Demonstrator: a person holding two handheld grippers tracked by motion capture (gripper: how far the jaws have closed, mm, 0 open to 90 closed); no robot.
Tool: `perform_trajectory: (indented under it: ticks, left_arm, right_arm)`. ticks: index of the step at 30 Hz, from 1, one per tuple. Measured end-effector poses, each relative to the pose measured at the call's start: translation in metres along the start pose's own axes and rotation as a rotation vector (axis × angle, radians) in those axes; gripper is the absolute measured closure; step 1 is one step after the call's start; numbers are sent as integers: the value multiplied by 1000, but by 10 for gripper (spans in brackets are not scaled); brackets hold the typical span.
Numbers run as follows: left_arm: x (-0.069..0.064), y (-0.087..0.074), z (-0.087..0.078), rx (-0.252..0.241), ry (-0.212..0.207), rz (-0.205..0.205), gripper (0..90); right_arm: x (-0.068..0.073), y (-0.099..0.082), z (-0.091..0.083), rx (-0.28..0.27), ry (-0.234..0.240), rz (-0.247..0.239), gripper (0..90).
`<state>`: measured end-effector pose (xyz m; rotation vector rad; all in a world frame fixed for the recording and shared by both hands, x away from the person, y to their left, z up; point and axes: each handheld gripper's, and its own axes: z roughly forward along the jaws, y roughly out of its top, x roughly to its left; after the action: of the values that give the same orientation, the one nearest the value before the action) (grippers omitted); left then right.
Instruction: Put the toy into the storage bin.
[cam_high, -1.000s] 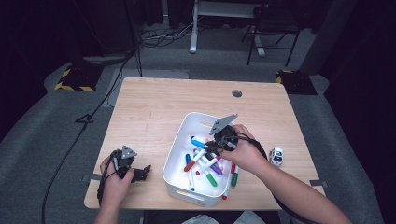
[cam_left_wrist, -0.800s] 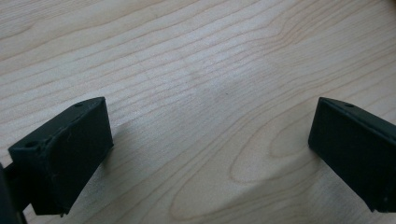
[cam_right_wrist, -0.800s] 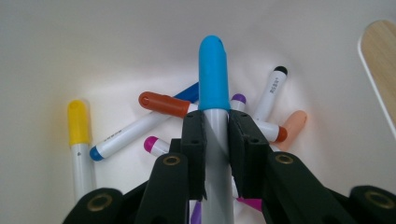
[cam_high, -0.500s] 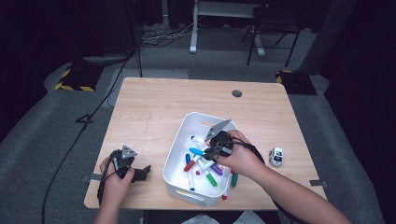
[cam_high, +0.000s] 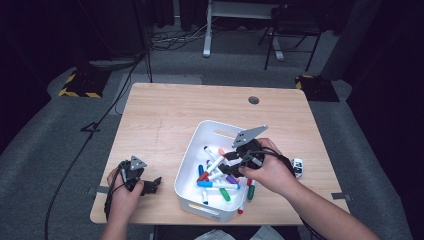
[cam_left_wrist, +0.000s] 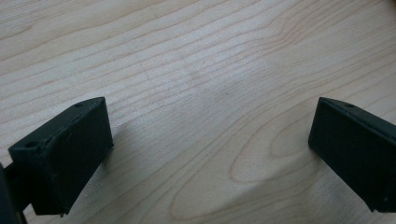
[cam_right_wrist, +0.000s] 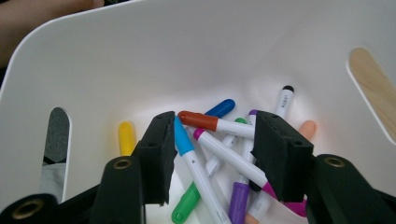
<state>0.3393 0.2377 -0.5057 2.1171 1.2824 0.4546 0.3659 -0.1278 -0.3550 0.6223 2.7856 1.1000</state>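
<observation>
Two hands enter the high view from 6 o'clock, each on a gripper. Left hand (cam_high: 121, 192) sits at the table's near-left corner, forearm straight up from the edge; left gripper (cam_high: 156, 183) points toward 3 o'clock, low over the wood. In its own view the jaws stand wide apart, blunt black blocks, matte, with only bare pale woodgrain between them.

Right hand (cam_high: 267, 172) comes in on a slant from 5 o'clock, wrist bent over the bin's right rim. Right gripper (cam_high: 227, 162) aims toward 9 o'clock, down into the bin (cam_high: 212, 131). Its jaws have just been opening; they stand part open, pads pressing on nothing. Seen from the right gripper view, a blue-capped marker (cam_right_wrist: 194, 163) lies just beside the left pad; whether it touches, cannot tell. Pink-capped marker (cam_right_wrist: 231, 156) and purple marker (cam_right_wrist: 240, 196) run between the jaws, loose in the pile.

Bin: white plastic, smooth, rounded corners, slot handles in the walls. Markers (cam_high: 217, 175) lie crossed in a heap on its floor, white barrels, caps red, orange, green, yellow, blue.

Table (cam_high: 165, 115): light wood, rectangular, small round grommet (cam_high: 253, 100) at 1 o'clock.

Small white object (cam_high: 297, 167) right of the bin, half hidden by the hand, too small to identify. Far floor dark; desk legs and chair cut off at 12 o'clock.
</observation>
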Motion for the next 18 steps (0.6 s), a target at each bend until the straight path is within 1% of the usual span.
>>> perform_trajectory:
  ticks: [5, 10, 11, 12, 14, 15, 18]
  left_arm:
    - [0, 0, 1, 0, -2, -2, 0]
    - [0, 1, 2, -4, -6, -10, 0]
    - [0, 2, 2, 0, -5, -9, 0]
    - [0, 2, 2, 0, -2, -9, 0]
    - [0, 2, 2, 2, 3, -6, 0]
    - [0, 3, 2, 3, -4, -8, 0]
    - [0, 3, 3, 2, 0, -11, 0]
  right_arm:
    - [-2, -11, -23, -30, -32, 26, 483]
    - [-4, -28, -44, -71, -57, 49, 493]
    - [-5, -31, -48, -74, -66, 62, 493]
    - [-6, -35, -52, -72, -72, 62, 492]
    - [-8, -41, -58, -73, -87, 82, 489]
    - [-10, -45, -61, -69, -95, 92, 490]
    - [-14, -56, -67, -69, -117, 108, 485]
